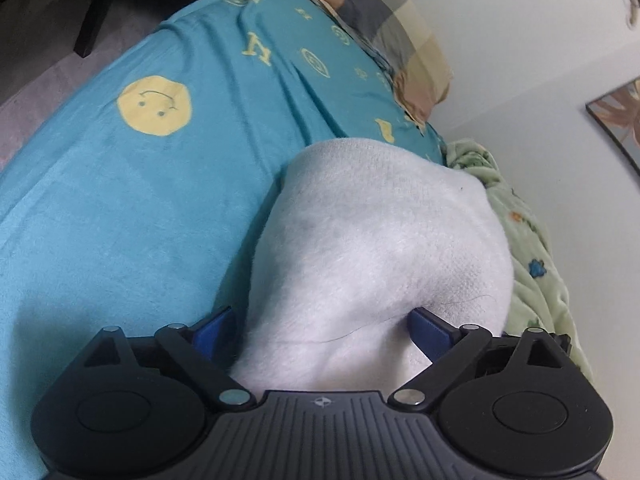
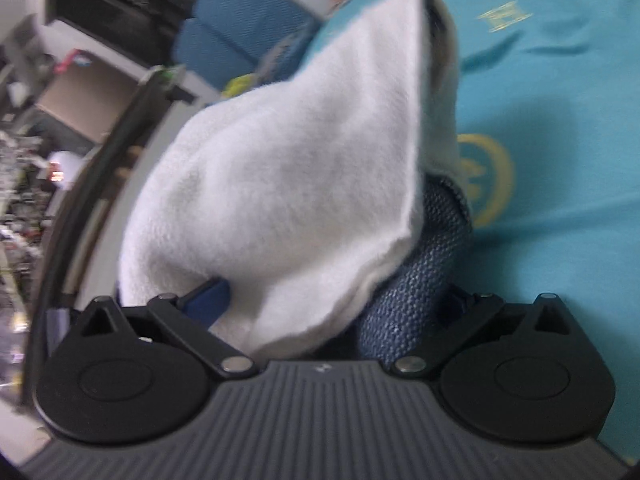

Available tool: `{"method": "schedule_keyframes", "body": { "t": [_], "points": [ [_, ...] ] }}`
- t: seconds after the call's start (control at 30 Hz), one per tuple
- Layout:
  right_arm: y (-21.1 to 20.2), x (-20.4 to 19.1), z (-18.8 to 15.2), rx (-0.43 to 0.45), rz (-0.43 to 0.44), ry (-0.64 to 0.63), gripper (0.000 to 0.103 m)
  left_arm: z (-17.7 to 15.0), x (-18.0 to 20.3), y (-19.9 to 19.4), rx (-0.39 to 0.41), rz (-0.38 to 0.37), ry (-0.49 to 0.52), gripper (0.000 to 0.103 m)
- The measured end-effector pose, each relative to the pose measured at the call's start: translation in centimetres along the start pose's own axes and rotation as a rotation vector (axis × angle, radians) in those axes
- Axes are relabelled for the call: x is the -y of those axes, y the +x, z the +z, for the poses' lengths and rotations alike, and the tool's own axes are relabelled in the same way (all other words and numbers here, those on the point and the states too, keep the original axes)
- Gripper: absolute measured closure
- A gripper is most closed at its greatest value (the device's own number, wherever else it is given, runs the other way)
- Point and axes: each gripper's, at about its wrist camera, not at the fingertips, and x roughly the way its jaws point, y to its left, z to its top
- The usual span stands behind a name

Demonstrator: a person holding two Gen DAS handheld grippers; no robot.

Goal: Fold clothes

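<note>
White fleece garment (image 1: pixel 372 248) bunches between both grippers' parted blue fingers (image 1: pixel 430 326), hiding whether they clamp.

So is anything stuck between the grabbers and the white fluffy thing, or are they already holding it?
Nothing visible is in the way. The left gripper already pinches the white fleece garment, and the right gripper pinches it too, together with a blue knit part. Below it lies only the turquoise blanket.
</note>
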Motion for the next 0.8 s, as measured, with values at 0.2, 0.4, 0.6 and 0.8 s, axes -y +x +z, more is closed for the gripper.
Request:
{"method": "schedule_keyframes", "body": {
  "t": [0.2,0.4,0.6,0.8],
  "points": [
    [3.4,-0.8,0.2,-0.018,0.136,-0.014,0.0,0.4,-2.2,0.0,0.027,-0.023,-0.106,0.015],
    [3.4,-3.3,0.1,0.002,0.149,-0.025,0.038,0.9,-2.3,-1.2,0.066,-0.055,-0.156,0.061],
    [1.0,-6.6,0.9,0.089,0.132,0.015,0.071,1.4,1.1,-4.2,0.122,-0.102,-0.12,0.08],
    [-5.1,-9.8,1.5,0.237,0.212,0.059,0.073,2.0,4.5,-7.1,0.178,-0.148,-0.083,0.084]
  ]
}}
